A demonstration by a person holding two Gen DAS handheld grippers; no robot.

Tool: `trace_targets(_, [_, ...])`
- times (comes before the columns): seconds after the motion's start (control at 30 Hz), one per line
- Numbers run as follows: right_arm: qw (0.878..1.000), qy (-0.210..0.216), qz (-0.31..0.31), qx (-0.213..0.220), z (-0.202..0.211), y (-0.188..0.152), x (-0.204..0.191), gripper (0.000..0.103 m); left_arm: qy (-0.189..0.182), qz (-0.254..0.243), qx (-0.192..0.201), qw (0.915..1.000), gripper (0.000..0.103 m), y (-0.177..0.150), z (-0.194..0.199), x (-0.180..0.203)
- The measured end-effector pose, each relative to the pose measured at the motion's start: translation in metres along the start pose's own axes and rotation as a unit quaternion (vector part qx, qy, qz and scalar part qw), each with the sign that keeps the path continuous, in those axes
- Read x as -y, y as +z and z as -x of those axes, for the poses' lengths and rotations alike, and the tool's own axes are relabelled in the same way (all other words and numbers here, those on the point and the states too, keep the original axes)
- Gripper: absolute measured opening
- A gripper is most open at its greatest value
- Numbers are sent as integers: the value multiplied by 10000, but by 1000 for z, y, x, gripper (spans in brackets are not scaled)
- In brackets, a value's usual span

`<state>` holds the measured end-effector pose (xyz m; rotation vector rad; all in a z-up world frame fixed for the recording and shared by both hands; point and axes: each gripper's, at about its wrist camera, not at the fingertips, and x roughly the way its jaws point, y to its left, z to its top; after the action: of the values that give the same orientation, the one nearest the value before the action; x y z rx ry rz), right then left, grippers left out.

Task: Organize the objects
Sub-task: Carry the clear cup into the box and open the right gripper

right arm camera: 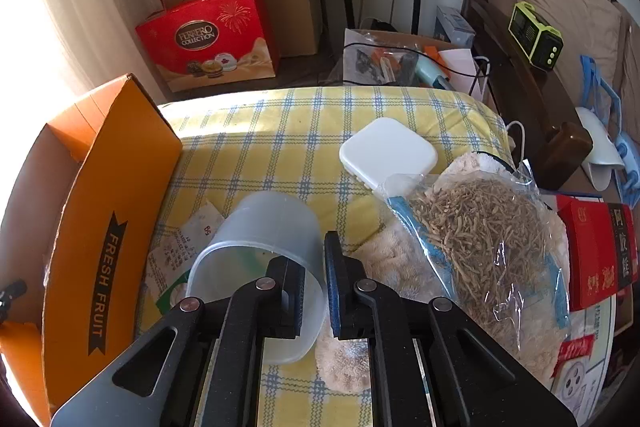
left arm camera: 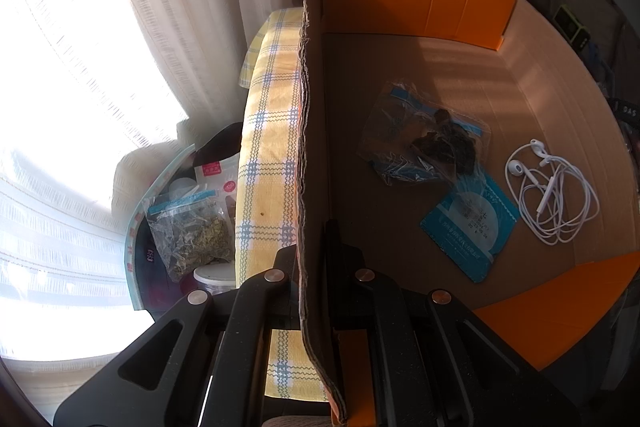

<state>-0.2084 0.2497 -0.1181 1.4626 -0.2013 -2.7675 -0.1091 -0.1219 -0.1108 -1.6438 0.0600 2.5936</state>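
My left gripper point(left arm camera: 316, 259) is shut on the side wall of the orange cardboard box point(left arm camera: 310, 147), one finger inside and one outside. Inside the box lie a clear bag of dark dried pieces point(left arm camera: 428, 143), a blue packet point(left arm camera: 468, 223) and white earphones point(left arm camera: 552, 187). My right gripper point(right arm camera: 314, 267) is shut on the rim of a translucent plastic cup point(right arm camera: 260, 231) that lies tilted on the yellow checked tablecloth point(right arm camera: 280, 139). The same orange box point(right arm camera: 108, 211), marked FRESH FRUIT, stands left of the cup.
A white square lidded box point(right arm camera: 388, 151), a bag of dried roots point(right arm camera: 480, 243), dried fluffy mushrooms point(right arm camera: 392, 263) and paper slips point(right arm camera: 180, 243) lie on the table. A red packet point(right arm camera: 600, 251) is at the right. Red gift bags point(right arm camera: 208, 35) stand behind. A herb bag point(left arm camera: 192, 235) lies below the table's left edge.
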Motion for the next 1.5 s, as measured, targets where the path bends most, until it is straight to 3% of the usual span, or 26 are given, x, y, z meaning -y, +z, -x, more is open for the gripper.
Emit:
trace_targets(0.37, [9985, 247, 8, 485, 46, 17, -18, 5, 7, -3, 2, 10000, 5, 0, 1, 0])
trace_targets(0.73, [9939, 655, 385, 804, 80, 38, -74, 5, 17, -11, -6, 10000, 5, 0, 3, -1])
trace_targets(1.07, [9920, 792, 776, 600, 54, 41, -121, 5, 20, -9, -9, 10000, 5, 0, 4, 0])
trace_targets(1.5, [9878, 66, 1529, 280, -1, 28, -160, 6, 16, -11, -10, 10000, 5, 1, 5, 1])
